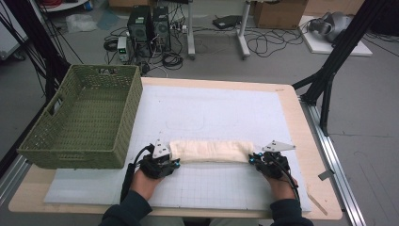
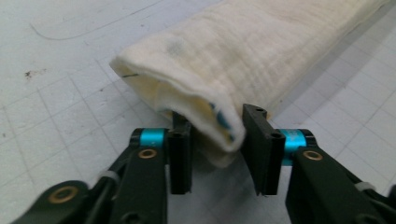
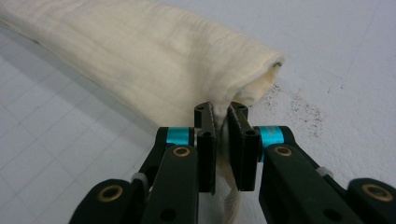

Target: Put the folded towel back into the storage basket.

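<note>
A wooden surface (image 1: pixel 301 141) carries one white gridded mat (image 1: pixel 226 108); beyond it the floor holds two computer towers (image 1: pixel 149 26), cables and cardboard boxes. One rolled cream cloth (image 1: pixel 209 151) lies across the near middle of the mat. One green woven basket (image 1: pixel 82 117) stands at the surface's left edge, just beside the left hand-held gripper (image 1: pixel 162 162). That left hand-held gripper, jaws parted, straddles the cloth's left end (image 2: pixel 196 107) without pinching it. The right hand-held gripper (image 1: pixel 263 162) is clamped narrowly on the cloth's right end (image 3: pixel 224 126). Bare mat lies beyond and in front of the cloth.
</note>
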Motion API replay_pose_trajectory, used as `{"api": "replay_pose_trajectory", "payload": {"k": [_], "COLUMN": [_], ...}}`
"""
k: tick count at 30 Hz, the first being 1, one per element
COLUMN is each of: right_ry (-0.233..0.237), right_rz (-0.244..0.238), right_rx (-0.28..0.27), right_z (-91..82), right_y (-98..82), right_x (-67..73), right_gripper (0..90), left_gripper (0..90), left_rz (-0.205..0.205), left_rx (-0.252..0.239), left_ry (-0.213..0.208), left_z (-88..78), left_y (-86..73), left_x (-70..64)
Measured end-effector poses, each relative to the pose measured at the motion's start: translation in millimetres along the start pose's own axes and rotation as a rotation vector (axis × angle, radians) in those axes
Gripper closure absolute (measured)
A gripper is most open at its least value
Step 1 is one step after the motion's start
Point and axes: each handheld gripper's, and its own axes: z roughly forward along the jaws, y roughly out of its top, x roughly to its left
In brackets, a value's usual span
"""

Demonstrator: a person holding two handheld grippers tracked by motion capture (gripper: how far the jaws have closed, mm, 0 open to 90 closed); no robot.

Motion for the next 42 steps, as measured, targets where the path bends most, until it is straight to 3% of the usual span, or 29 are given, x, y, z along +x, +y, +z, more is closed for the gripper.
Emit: {"api": "replay_pose_trajectory", "payload": {"k": [2, 4, 10, 16, 18, 22, 25, 27, 29, 30, 31, 35, 38, 42], "right_ry": [-0.001, 0.000, 0.000, 0.001, 0.008, 0.016, 0.024, 0.036, 0.056, 0.080, 0.095, 0.055, 0.027, -0.016], "right_rz": [-0.004, -0.005, -0.010, -0.006, 0.003, 0.050, 0.078, 0.106, 0.111, 0.122, 0.127, 0.065, 0.056, 0.008], "right_rx": [-0.001, -0.001, -0.022, -0.021, -0.018, -0.003, 0.024, 0.026, 0.021, 0.020, 0.016, 0.013, -0.003, -0.030], "right_z": [0.0, -0.1, -3.2, -3.4, -2.7, 1.8, 6.5, 6.4, 6.5, 6.3, 6.4, 4.6, 0.3, -6.0], "right_y": [0.1, 0.1, 1.1, 1.1, 0.8, -1.0, -2.2, -2.9, -3.6, -4.1, -4.5, -1.5, 2.1, 8.0], "right_x": [0.0, 0.1, -0.2, -0.7, -0.9, -3.0, -3.7, -5.4, -6.1, -6.0, -4.8, -0.1, 0.3, 2.1], "right_gripper": [82.8, 82.8, 82.8, 82.5, 79.0, 58.2, 54.3, 57.2, 67.1, 76.4, 78.4, 80.4, 80.3, 80.3], "left_gripper": [77.1, 80.8, 81.8, 81.7, 81.7, 81.7, 81.6, 81.6, 81.6, 81.6, 81.6, 81.7, 81.7, 81.7], "left_rz": [-0.004, 0.002, -0.058, -0.080, -0.079, -0.078, -0.070, -0.071, -0.069, -0.065, -0.064, -0.066, -0.063, -0.053], "left_rx": [-0.006, -0.007, -0.045, -0.065, -0.063, -0.060, -0.053, -0.052, -0.048, -0.047, -0.047, -0.058, -0.077, -0.101], "left_ry": [-0.017, -0.016, -0.058, -0.072, -0.071, -0.072, -0.069, -0.068, -0.067, -0.064, -0.064, -0.063, -0.070, -0.075], "left_z": [0.6, 0.5, -2.9, -8.4, -8.0, -6.5, -5.8, -5.4, -4.9, -4.6, -4.4, -7.1, -10.5, -13.8], "left_y": [-0.1, 0.0, 1.6, 3.8, 3.5, 3.3, 2.9, 2.5, 2.3, 2.3, 2.1, 3.1, 5.4, 8.2], "left_x": [-0.1, -0.9, 6.6, 11.4, 11.2, 9.6, 9.8, 10.3, 10.3, 10.4, 10.5, 11.3, 11.8, 10.1]}}
